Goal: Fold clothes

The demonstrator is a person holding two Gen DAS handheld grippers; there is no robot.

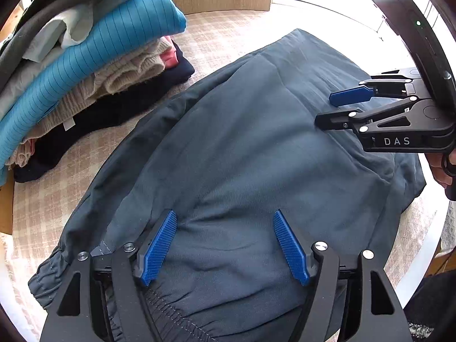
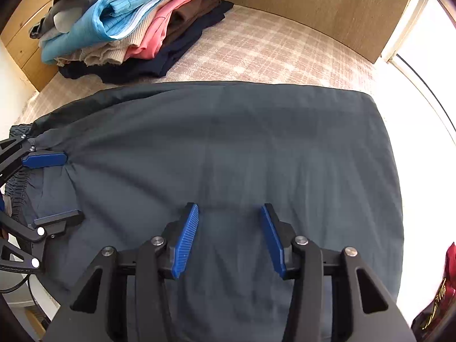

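left tool: my pads sit apart over the slate garment
right tool: apart too, nothing gripped
folded stack: behind

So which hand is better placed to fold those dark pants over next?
Probably the left gripper: it is open over the pants at the elastic end, a free edge. The right gripper is open over mid-cloth.

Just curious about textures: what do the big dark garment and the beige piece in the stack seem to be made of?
Dark garment: probably thin woven cloth, matte slate blue; it lies smooth with soft creases. Beige piece: looks knitted, fuzzy, with visible ribbing.
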